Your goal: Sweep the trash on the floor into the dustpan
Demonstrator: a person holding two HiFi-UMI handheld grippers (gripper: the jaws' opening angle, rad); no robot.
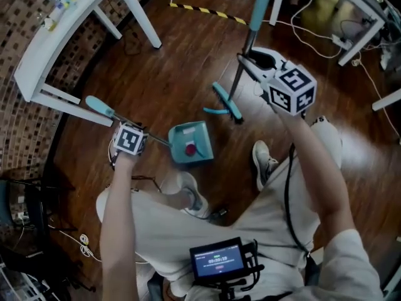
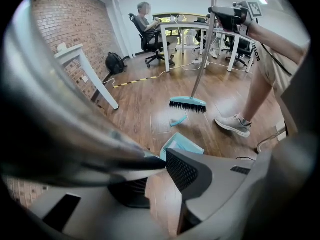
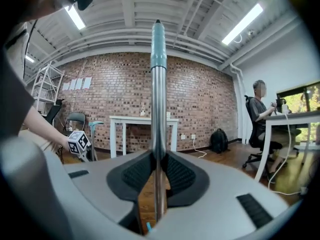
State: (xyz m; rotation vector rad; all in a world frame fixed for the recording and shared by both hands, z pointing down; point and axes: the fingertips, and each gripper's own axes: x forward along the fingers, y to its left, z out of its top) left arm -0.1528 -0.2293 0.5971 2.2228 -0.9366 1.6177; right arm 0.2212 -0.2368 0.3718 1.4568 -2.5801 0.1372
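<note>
My left gripper (image 1: 145,138) is shut on the long handle of the teal dustpan (image 1: 191,143), which rests on the wood floor with a small red piece of trash (image 1: 190,148) inside. In the left gripper view the handle fills the jaws (image 2: 162,161) and the dustpan (image 2: 182,145) lies below. My right gripper (image 1: 245,60) is shut on the metal broom handle (image 3: 158,109). The teal broom head (image 1: 227,101) stands on the floor just beyond the dustpan. A teal strip of trash (image 1: 216,111) lies between broom and pan, also visible as the strip (image 2: 177,120).
A white table (image 1: 62,36) stands at the far left by the brick wall. Yellow-black tape (image 1: 207,11) and cables cross the floor farther off. The holder's shoes (image 1: 263,162) are right behind the dustpan. A seated person (image 2: 147,24) and desks are at the back.
</note>
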